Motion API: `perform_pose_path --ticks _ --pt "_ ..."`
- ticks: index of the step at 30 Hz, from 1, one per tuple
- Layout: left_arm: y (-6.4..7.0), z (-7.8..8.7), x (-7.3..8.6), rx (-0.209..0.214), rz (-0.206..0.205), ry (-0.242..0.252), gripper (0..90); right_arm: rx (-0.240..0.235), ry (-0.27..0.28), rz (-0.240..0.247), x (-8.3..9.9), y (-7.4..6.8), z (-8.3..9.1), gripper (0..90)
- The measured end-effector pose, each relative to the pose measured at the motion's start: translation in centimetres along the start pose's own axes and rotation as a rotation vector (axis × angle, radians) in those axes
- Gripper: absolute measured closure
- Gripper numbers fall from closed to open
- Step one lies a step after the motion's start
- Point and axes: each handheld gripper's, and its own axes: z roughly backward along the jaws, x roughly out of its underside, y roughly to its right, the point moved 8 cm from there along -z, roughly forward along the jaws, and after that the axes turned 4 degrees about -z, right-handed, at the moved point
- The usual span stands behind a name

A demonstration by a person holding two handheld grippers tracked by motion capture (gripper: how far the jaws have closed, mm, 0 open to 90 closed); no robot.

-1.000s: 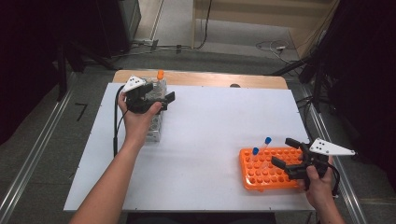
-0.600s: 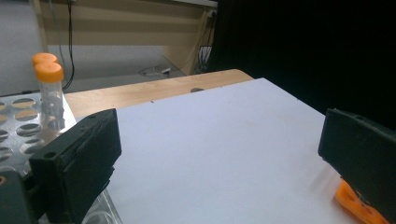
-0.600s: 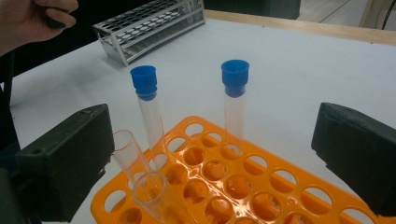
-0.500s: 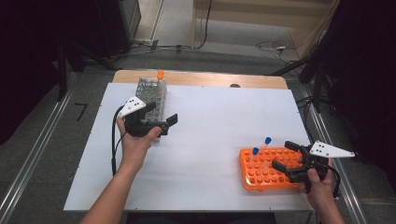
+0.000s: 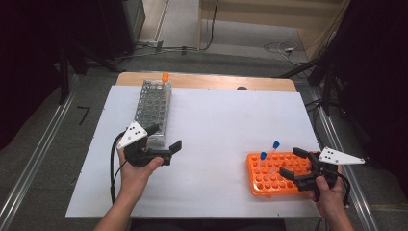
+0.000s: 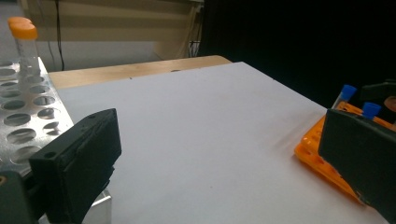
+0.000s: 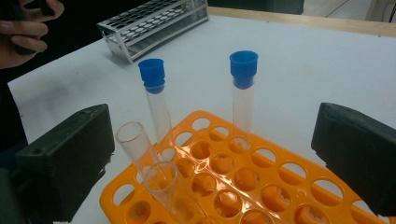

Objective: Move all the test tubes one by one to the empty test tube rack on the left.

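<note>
Left tool [image 5: 163, 138] gapes empty beside the metal rack [image 5: 155, 109].
Right tool [image 5: 294, 164] hangs wide open, gripping nothing, over the orange rack [image 5: 269, 185] with two blue-capped tubes [image 7: 156, 100] on the desk [image 5: 226, 120].

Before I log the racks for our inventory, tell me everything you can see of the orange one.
The orange rack looks like glossy moulded plastic, a flat rectangular block with rows of round holes. It lies on the white table near its front right corner. Two clear tubes with blue caps stand in its far holes, one leaning slightly, and two uncapped clear tubes sit tilted nearer the camera; the other holes look empty. The right hand-held gripper hovers open over its right end, jaws apart, gripping nothing.
</note>
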Motion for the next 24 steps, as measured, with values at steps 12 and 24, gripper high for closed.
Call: perform_pose_path --ticks 12,24 --pt "1.9 1.5 1.8 0.017 0.016 -0.015 0.0 -0.016 -0.019 -0.024 1.5 -0.2 0.9 3.6" --pt "2.4 0.8 2.5 0.033 0.019 -0.038 0.0 -0.025 -0.082 -0.039 4.1 -0.3 0.9 39.6"
